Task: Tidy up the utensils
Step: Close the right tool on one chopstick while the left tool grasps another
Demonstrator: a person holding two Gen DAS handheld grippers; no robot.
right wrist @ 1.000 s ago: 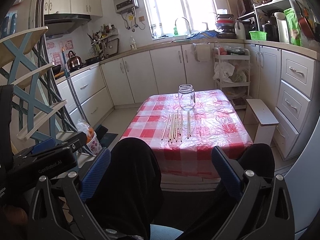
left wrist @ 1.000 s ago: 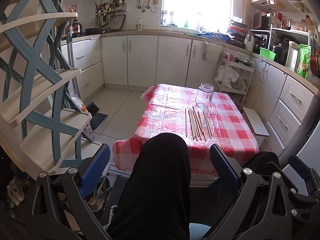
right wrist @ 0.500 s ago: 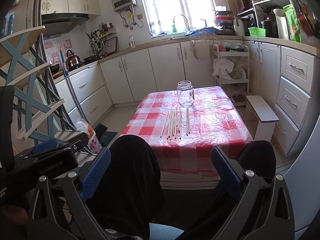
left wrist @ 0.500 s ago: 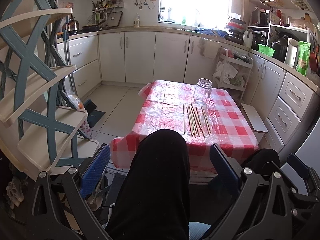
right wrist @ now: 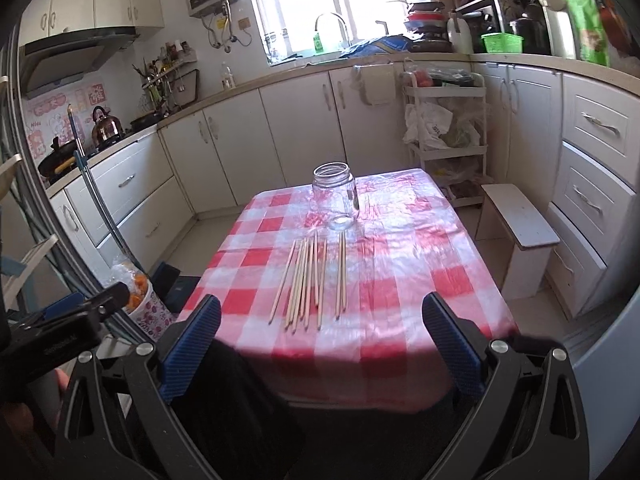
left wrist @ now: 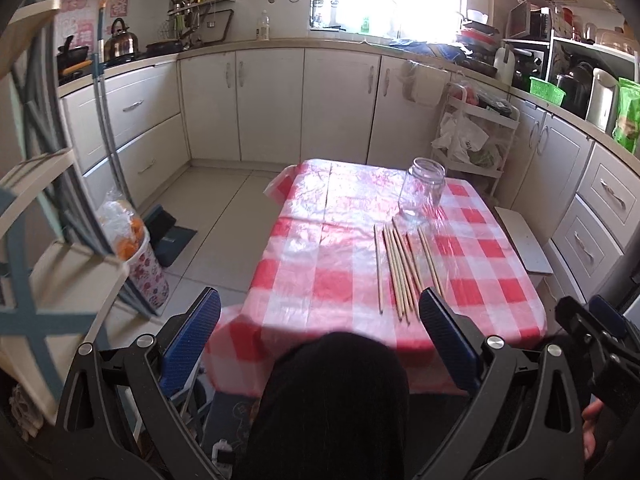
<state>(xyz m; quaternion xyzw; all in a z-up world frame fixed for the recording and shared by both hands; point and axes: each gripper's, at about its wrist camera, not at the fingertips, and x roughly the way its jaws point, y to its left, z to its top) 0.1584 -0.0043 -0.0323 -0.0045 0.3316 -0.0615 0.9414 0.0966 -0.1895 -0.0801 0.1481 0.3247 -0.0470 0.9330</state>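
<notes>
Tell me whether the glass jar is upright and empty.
Upright and empty: the jar stands on its base with no lid, its clear walls showing nothing inside, while the chopsticks lie on the tablecloth.

A bright window (right wrist: 320, 4) lights the far wall of a white kitchen. White cabinets (right wrist: 304, 128) run along the far and right walls over a pale tiled floor (left wrist: 216, 216). A small white stool (right wrist: 520, 236) stands right of the checked surface (right wrist: 420, 280).

No legible text, faint blurred print on left gripper (right wrist: 52, 336) body
</notes>
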